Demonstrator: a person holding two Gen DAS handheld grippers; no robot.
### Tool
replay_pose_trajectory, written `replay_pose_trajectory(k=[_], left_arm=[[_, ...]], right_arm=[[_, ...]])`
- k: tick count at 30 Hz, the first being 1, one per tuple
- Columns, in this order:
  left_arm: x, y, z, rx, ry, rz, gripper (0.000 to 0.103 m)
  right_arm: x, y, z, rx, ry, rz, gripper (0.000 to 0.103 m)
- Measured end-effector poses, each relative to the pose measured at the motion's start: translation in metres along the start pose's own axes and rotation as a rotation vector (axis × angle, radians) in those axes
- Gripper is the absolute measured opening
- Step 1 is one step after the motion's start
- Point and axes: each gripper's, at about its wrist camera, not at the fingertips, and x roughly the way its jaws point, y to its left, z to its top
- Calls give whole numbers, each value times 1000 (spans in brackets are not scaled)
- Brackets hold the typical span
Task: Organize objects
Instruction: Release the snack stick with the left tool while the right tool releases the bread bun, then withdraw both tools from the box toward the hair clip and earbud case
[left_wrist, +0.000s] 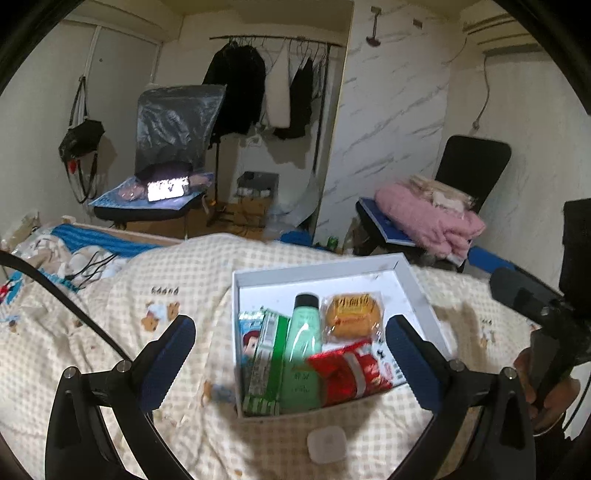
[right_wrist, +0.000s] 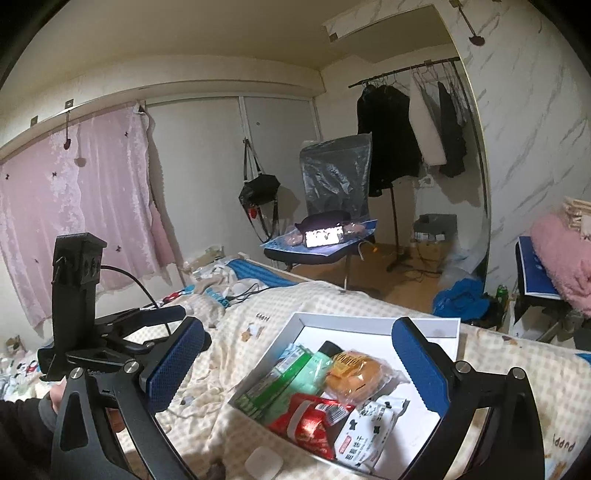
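Note:
A shallow white box (left_wrist: 317, 267) (right_wrist: 351, 319) lies on the checked quilt. Inside are a green tube (left_wrist: 303, 347) (right_wrist: 314, 373), a green carton (left_wrist: 267, 354) (right_wrist: 273, 384), an orange bun in clear wrap (left_wrist: 351, 314) (right_wrist: 354, 373), a red packet (left_wrist: 343, 373) (right_wrist: 310, 421) and a white packet (right_wrist: 369, 428). My left gripper (left_wrist: 291, 350) hovers above the box, jaws wide open, holding nothing. My right gripper (right_wrist: 299, 365) is also wide open and empty over the box. A small white square case (left_wrist: 327, 443) (right_wrist: 264, 463) rests on the quilt in front of the box.
The quilt (left_wrist: 110, 332) covers the bed, with cables at its far left. Beyond stand a chair with a lit device (left_wrist: 166, 190), a clothes rack (left_wrist: 273, 40), and a chair piled with a pink blanket (left_wrist: 428, 218). A pink curtain (right_wrist: 74, 206) hangs left.

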Motion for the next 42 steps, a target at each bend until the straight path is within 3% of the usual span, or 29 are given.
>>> replay_pose_trajectory(k=[4, 11, 18, 25, 32, 42], left_arm=[[1, -2, -7, -3, 29, -14, 103], [6, -3, -25, -6, 93, -13, 103], [13, 3, -46, -41, 178, -32, 103], [13, 10, -65, -81, 235, 24, 103], [17, 5, -87, -65, 286, 24, 103], [27, -3, -112, -55, 330, -7, 103]], right_arm=[[-4, 3, -6, -10, 2, 52, 102], [-9, 13, -18, -54, 3, 40, 102], [4, 11, -35, -26, 104, 41, 102], [7, 11, -67, -36, 218, 15, 102], [13, -9, -102, 70, 325, 15, 102], [11, -4, -122, 58, 276, -31, 102]])
